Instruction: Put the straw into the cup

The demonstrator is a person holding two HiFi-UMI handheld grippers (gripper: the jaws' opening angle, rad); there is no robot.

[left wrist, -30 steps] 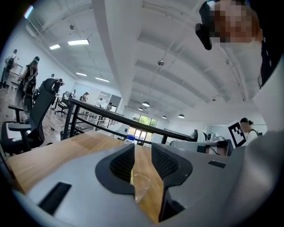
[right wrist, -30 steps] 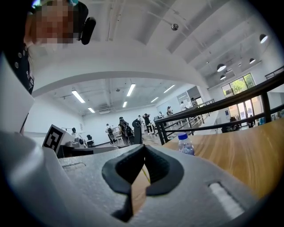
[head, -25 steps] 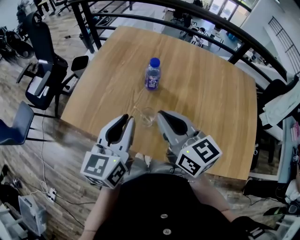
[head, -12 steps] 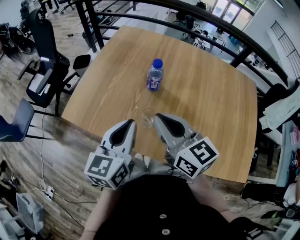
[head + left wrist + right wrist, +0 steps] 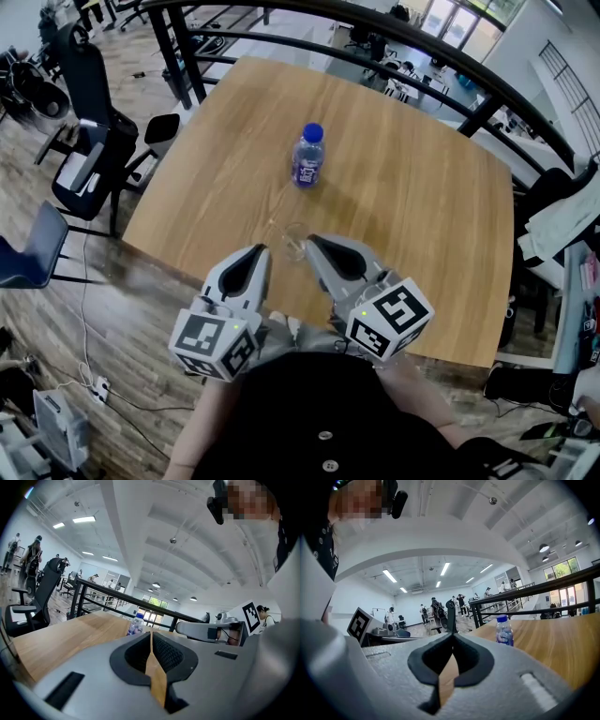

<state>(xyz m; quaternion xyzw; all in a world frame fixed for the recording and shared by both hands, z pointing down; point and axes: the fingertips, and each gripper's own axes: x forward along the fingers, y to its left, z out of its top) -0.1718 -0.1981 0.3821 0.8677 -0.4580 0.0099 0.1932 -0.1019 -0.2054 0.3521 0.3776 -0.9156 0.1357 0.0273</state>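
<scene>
A clear cup (image 5: 295,242) stands on the wooden table (image 5: 403,187) near its front edge. A thin, faint straw (image 5: 275,226) seems to lie on the wood just left of the cup. My left gripper (image 5: 259,251) hovers to the cup's left, its jaws shut with nothing between them (image 5: 151,632). My right gripper (image 5: 312,243) is close on the cup's right, also shut and empty (image 5: 452,633). Neither gripper view shows the cup or the straw.
A small water bottle with a blue cap (image 5: 307,156) stands upright mid-table, beyond the cup (image 5: 136,624) (image 5: 503,630). Black railings (image 5: 394,28) curve behind the table. Office chairs (image 5: 89,122) stand on the floor at the left.
Both grippers stay on either side of the cup. The left gripper's jaws have drawn together. The cup, straw and bottle have not moved.
</scene>
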